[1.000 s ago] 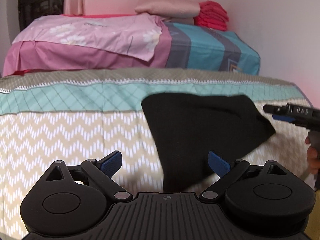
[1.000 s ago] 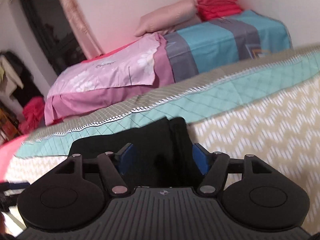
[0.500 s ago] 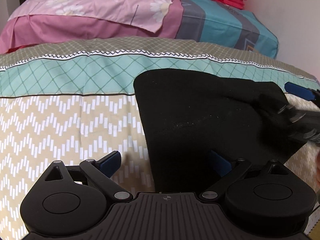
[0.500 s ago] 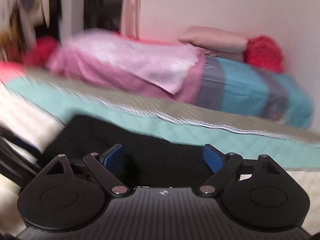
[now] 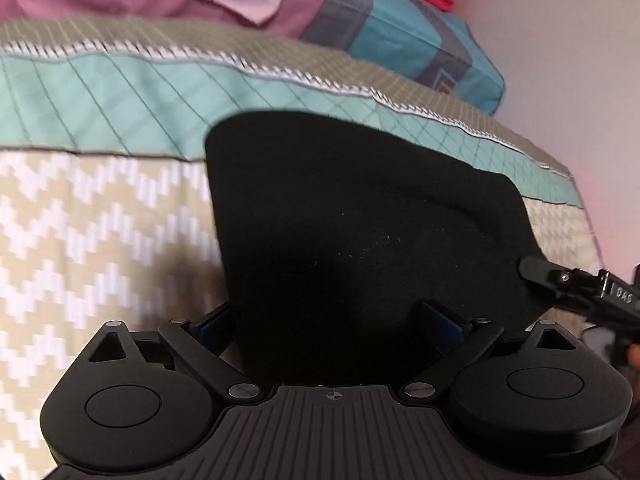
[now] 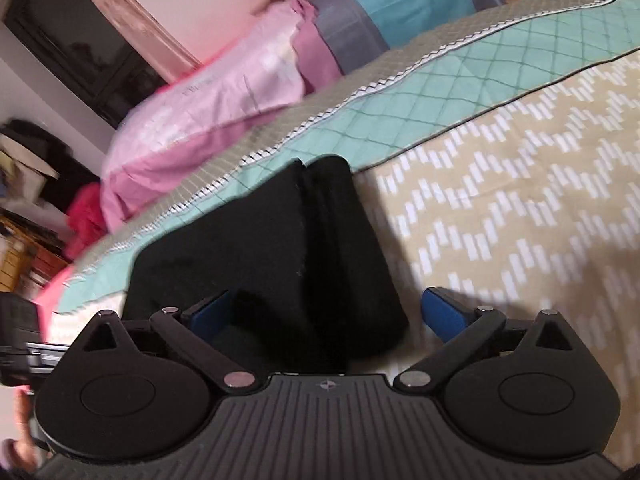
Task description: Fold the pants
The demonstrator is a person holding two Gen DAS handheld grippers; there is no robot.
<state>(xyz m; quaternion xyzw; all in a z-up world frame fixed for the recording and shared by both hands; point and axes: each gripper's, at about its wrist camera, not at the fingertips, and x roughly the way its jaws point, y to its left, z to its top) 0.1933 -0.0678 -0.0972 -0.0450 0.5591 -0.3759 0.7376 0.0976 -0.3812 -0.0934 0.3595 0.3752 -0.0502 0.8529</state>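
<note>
While both tongs are standing spread around the near edge of the black pants [image 5: 360, 232], which are lying folded on the bed [image 5: 100, 216], you are placing the left tongs [image 5: 332, 320] and right tongs [image 6: 326, 312]; go low before pinching all layers.

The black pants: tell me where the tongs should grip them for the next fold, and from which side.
Probably the near edge of the black pants, approached from the front, low along the bedspread. That edge sits between the open left tongs and right tongs; the far edge lies flat.
</note>
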